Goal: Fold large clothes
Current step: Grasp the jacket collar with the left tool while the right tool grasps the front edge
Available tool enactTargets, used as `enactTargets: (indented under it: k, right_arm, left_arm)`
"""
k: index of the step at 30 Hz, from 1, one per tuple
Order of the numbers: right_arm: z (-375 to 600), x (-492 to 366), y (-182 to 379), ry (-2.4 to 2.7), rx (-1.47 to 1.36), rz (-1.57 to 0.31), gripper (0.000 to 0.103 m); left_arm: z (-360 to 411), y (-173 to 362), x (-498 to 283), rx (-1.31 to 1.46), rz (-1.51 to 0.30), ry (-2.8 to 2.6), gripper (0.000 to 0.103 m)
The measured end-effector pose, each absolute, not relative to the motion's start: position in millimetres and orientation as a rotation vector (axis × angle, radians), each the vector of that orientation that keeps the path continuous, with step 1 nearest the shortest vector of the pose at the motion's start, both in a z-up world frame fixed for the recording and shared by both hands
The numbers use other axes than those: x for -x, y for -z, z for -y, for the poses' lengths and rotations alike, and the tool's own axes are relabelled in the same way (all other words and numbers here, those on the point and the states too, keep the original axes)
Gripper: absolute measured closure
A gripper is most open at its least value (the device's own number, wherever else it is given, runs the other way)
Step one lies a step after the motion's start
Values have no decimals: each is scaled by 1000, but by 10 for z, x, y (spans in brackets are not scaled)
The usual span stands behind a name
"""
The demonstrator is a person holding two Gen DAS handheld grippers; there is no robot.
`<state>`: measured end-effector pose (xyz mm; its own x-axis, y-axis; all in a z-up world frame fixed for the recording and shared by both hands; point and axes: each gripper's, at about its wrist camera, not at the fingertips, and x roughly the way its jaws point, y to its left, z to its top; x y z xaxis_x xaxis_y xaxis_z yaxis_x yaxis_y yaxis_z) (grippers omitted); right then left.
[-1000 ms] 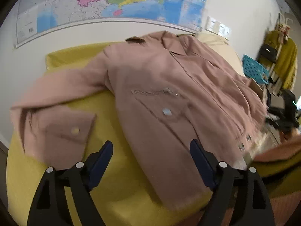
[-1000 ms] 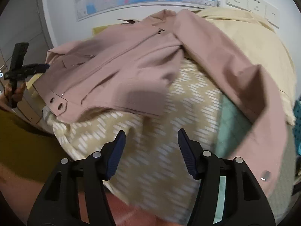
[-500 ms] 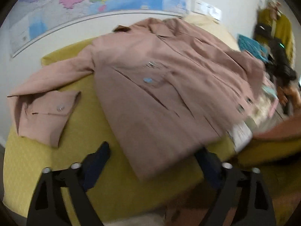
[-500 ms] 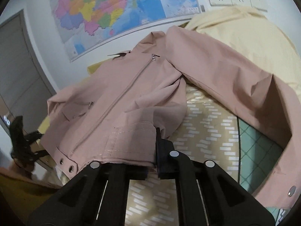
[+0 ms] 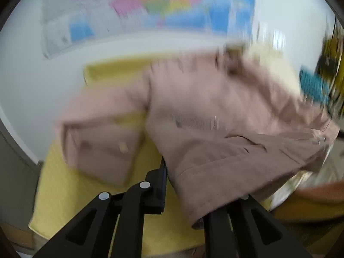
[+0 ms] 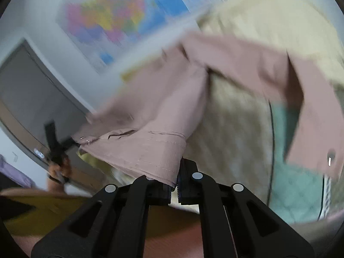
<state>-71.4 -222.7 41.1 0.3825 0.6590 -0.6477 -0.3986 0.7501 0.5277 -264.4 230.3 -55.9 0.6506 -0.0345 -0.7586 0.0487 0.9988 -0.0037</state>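
Folding is only beginning — the pink jacket [image 5: 206, 116] is lying mostly spread on the yellow cover [image 5: 64, 189], its hem being pinched by the closing left gripper [image 5: 172, 185] and the clamped right gripper [image 6: 175, 185] — no fold is lying flat yet.

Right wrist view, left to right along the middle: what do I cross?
Grey door → left claw at the hem's far corner → pink jacket body → patterned beige cloth → green quilted mat → jacket sleeve cuff.
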Motion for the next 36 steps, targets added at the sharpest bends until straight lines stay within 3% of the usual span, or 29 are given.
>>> enactTargets:
  k: [3, 4, 6, 8, 10, 14, 23, 28, 30, 36]
  right_arm:
    - [2118, 729, -87, -605, -187, -1099, 91]
    - [2091, 739, -59, -583, -141, -1122, 84]
    - [2097, 748, -193, -582, -72, -1112, 58]
    - [2106, 777, -469, -601, 10, -1047, 46]
    - [2098, 791, -742, -622, 72, -970, 43]
    - [1993, 646, -1124, -735, 112, -859, 28]
    - [1957, 195, -1436, -773, 49, -770, 26]
    - [1216, -468, -1108, -608, 203, -761, 31]
    - [952, -823, -979, -561, 261, -754, 39]
    - [364, -1795, -612, -462, 366, -765, 41]
  left_arm:
    - [-2165, 906, 2630, -110, -957, 62, 87]
    - [-2155, 921, 2669, -134, -943, 78, 82]
    - [-2264, 814, 2757, -99, -889, 152, 71]
    - [-2430, 605, 2916, -51, -785, 246, 56]
    - [-2638, 351, 3125, -5, -641, 345, 38]
    - [-2759, -13, 3246, -13, -492, 375, 27]
    - [-2257, 78, 2275, -143, -582, 344, 21]
    - [-1965, 197, 1342, -164, -651, 299, 21]
    - [-1883, 203, 935, -171, -658, 257, 21]
    - [-1827, 296, -158, -149, -703, 102, 21]
